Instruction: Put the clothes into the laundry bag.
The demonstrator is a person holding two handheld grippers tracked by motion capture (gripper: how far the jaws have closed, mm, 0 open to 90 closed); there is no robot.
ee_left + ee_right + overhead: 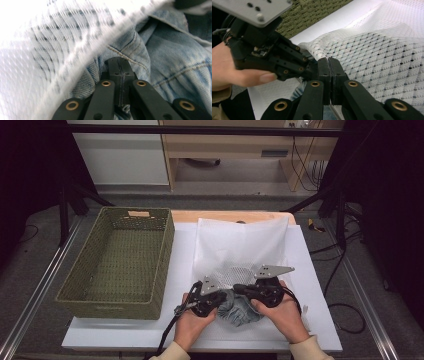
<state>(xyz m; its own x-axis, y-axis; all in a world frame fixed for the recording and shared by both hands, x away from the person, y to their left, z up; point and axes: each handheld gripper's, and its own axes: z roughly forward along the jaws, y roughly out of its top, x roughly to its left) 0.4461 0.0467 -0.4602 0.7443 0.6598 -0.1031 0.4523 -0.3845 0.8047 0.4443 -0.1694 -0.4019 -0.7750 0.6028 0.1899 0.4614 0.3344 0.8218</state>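
Observation:
A white mesh laundry bag (pixel 245 245) lies flat on the white table top (pixel 182 255), its mouth toward the person. A crumpled light blue denim garment (pixel 240 311) sits at that mouth. My left gripper (pixel 226 295) points right, its jaws shut on a fold of the denim (pixel 160 57) just under the bag's white rim band (pixel 82 52). My right gripper (pixel 237 289) points left and meets it tip to tip. Its jaws (pixel 329 62) are shut on the edge of the mesh bag (pixel 372 50), which rises up from them. The left gripper (pixel 309 66) shows close beside it.
An olive woven basket (pixel 167 260) with nothing in it stands on the left part of the table, close beside the bag. The table's front edge runs just under the person's hands. Black frame legs and cables stand on the floor to the right.

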